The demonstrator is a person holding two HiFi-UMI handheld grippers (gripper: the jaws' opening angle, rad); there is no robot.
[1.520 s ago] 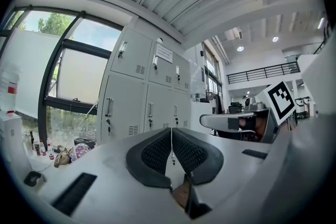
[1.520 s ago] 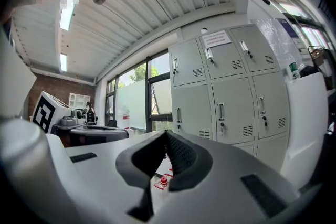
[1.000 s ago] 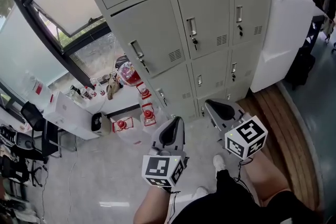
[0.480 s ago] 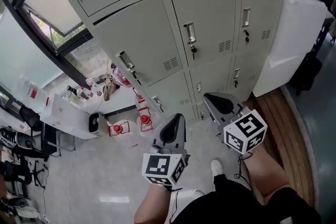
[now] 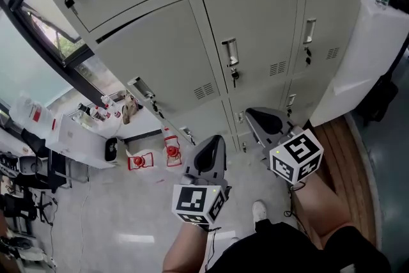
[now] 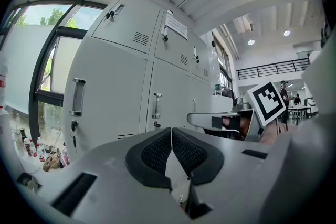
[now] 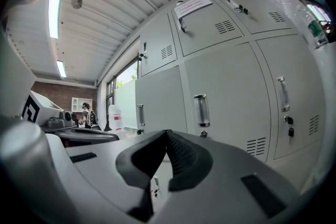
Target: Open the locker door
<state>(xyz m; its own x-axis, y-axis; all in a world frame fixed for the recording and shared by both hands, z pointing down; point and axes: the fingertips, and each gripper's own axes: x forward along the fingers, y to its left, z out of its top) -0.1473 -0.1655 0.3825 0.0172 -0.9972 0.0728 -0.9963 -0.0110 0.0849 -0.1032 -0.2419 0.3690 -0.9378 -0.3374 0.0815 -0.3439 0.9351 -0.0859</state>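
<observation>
Left tool [image 5: 211, 153] at 6 o'clock: jaws together, nothing between. Locker door [image 5: 262, 29] at 12 o'clock: stood shut, handle [image 5: 229, 52] on its left edge. Right tool [image 5: 263, 123] at 5 o'clock: jaws together, empty, apart from door.

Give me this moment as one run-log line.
stage: before contact | left gripper: shut, empty | right gripper: shut, empty | locker door: closed | door handle: untouched, both grippers short of it

Open floor [image 5: 128, 214] lower centre-left; locker bank [image 5: 255, 29] walls off the top, white cabinet [image 5: 358, 61] blocks right, cluttered table [image 5: 77, 137] left.
</observation>
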